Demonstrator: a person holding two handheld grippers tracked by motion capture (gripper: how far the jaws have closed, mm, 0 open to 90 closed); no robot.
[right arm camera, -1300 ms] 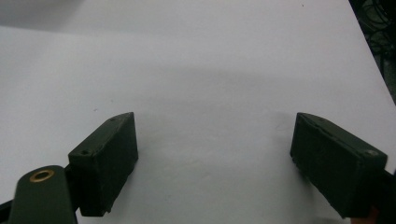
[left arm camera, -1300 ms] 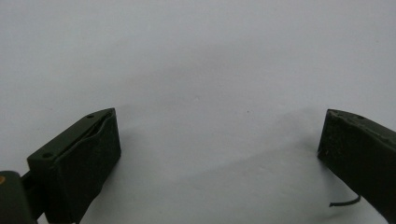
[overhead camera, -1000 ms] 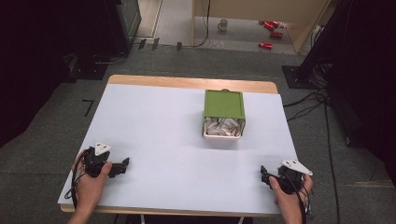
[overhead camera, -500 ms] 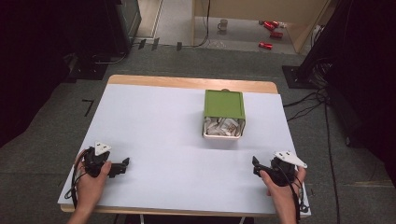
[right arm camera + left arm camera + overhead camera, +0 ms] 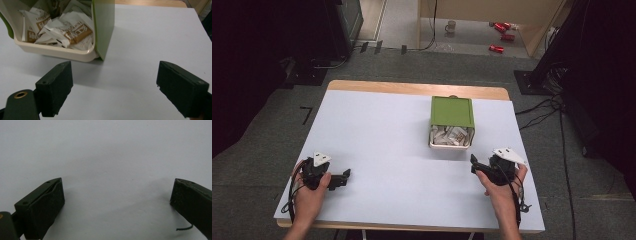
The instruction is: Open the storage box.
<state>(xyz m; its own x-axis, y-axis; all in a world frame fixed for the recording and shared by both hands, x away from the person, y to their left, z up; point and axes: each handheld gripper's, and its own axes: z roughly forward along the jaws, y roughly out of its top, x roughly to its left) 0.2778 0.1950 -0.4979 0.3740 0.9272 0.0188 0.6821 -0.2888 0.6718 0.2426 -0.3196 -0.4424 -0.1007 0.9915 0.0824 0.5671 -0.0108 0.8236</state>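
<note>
Down at the near right part of the table, the right gripper (image 5: 475,165) is held just above the white surface with its jaws wide apart and nothing between them. In the right gripper view the two black jaws rise from the bottom with bare white table (image 5: 140,45) between them, and they aim toward the green box (image 5: 103,27) that stands a little way ahead. The box is near the gripper but apart from it; no jaw touches it. It lies on its side with the open mouth toward the person, a cream inner tray (image 5: 57,51) showing at the lower lip, and a heap of small white and brown paper packets (image 5: 75,32) piled inside. From the high view the green box (image 5: 452,112) sits toward the far right of the table, closer to the far edge than the near one, with the packets (image 5: 451,136) visible at its near opening.

The left gripper (image 5: 343,177) rests near the near left corner of the table (image 5: 377,135), held by the person's left hand (image 5: 309,192), well apart from the box. Its jaws also stand wide apart, and in the left gripper view there is plain white surface between them; a thin dark thread shows beside the one at the right of that view. The right hand (image 5: 501,187) comes in over the near edge, and a cable trails from its gripper down along the forearm.
</note>
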